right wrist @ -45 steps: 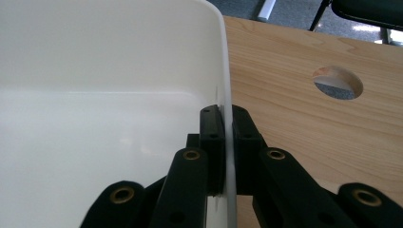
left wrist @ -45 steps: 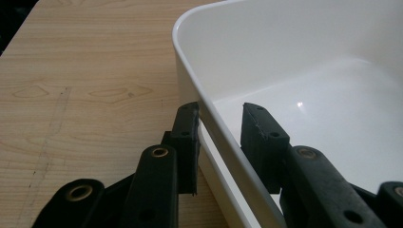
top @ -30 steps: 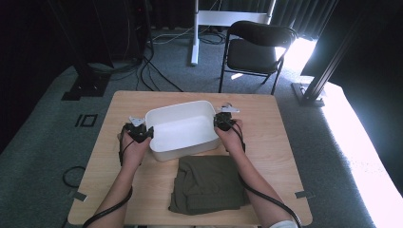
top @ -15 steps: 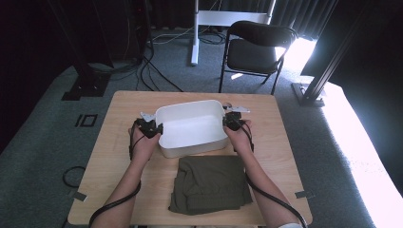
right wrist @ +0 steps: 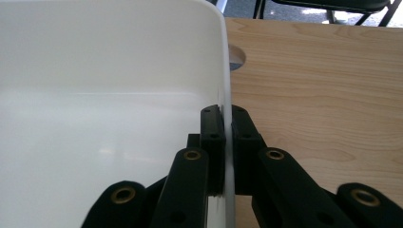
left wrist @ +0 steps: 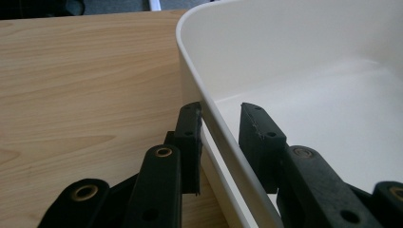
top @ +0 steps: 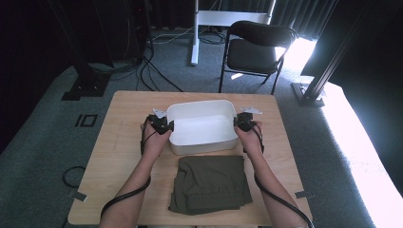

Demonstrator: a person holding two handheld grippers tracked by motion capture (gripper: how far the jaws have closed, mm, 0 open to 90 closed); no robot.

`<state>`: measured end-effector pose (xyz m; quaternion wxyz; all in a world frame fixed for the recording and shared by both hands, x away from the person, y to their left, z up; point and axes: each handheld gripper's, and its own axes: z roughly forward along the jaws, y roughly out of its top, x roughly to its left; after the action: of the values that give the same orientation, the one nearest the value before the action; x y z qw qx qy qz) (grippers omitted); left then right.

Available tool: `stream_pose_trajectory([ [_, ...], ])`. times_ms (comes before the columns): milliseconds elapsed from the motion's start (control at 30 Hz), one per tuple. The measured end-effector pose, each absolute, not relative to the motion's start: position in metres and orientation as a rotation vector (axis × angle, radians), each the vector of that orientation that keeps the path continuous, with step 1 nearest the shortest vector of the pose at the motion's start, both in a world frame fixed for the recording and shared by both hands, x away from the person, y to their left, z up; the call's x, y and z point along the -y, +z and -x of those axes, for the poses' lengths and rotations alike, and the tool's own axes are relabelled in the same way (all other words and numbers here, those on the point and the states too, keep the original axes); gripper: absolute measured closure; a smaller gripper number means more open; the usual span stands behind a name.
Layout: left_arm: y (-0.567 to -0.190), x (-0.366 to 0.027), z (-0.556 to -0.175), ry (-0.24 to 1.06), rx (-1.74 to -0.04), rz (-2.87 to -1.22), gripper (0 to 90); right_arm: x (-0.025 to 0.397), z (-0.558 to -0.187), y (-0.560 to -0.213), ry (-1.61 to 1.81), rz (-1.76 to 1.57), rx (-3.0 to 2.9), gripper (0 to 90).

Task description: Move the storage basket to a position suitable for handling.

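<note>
A white plastic bin (top: 202, 126) stands on the wooden table (top: 119, 142), with a hand-held gripper at each short end. My left gripper (top: 164, 126) straddles the bin's left wall (left wrist: 209, 109): its outer jaw lies against the wall and its inner jaw stands apart inside, so it is open (left wrist: 221, 111). My right gripper (top: 241, 122) is shut on the bin's right wall (right wrist: 223, 57), with both jaws pressed flat on it (right wrist: 226, 114). The bin looks empty inside. A folded dark olive cloth (top: 209, 183) lies on the table just in front of the bin.
Behind the table stand a black folding chair (top: 254, 47) and a white stand leg (top: 195, 33). Cables run over the grey carpet at the back left. A round hole (right wrist: 236, 57) in the tabletop sits beside the bin's far right corner.
Both hands and the bin between them have slid to the right across the table. The cloth has stayed in place.
</note>
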<state>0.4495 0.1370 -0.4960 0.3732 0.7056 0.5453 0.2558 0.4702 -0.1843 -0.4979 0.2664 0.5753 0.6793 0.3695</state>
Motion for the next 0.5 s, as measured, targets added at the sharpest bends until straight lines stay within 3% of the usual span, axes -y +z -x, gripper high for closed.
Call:
stream_pose_trajectory([
  [500,-0.496,-0.108,-0.463,0.63,-1.344,-1.843,71.7,0.215,-0.466,-0.498,0.988,-1.609,-1.787,86.7],
])
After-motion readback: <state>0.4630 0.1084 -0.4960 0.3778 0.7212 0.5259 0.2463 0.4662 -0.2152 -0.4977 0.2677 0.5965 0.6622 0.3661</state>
